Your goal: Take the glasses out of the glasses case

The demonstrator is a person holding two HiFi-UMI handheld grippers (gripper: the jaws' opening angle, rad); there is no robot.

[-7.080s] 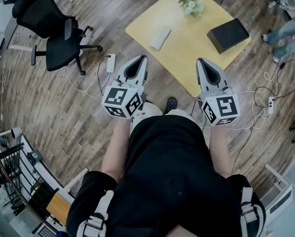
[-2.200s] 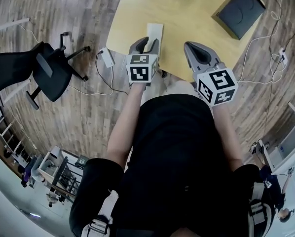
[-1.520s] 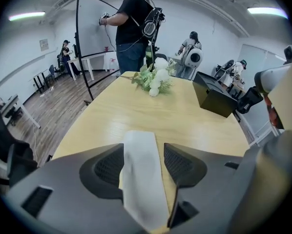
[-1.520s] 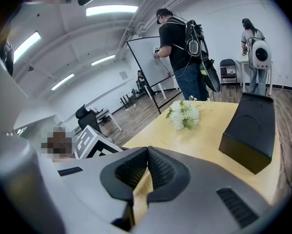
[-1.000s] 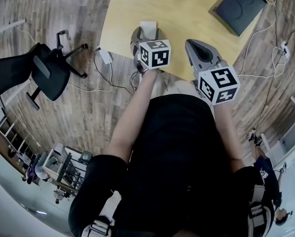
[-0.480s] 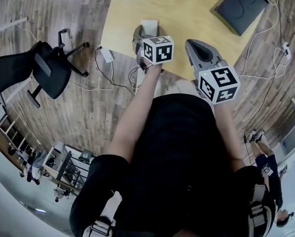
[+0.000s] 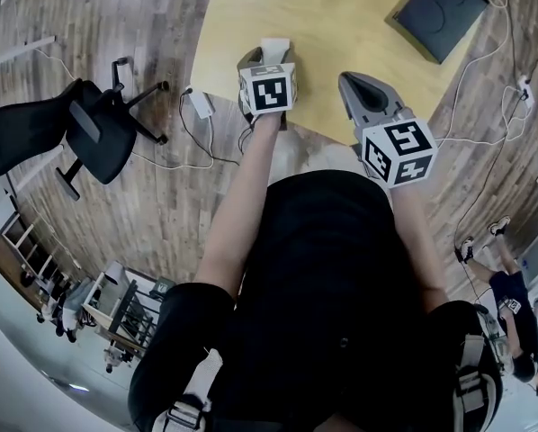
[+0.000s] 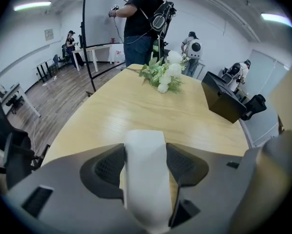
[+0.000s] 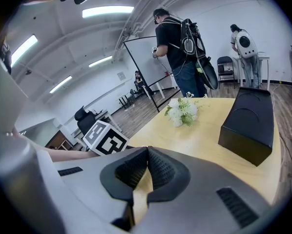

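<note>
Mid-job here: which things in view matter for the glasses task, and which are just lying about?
Job: white glasses case; left gripper, jaws closed on it; right gripper, jaws shut, empty.
Lying about: white flowers; black box; office chair; power strip.

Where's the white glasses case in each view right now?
Head view: white glasses case at top centre, near the table's front edge.
Left gripper view: bottom centre, clamped in the left gripper.
Right gripper view: not in it.
Shared landmark: the black box, in all three.
</note>
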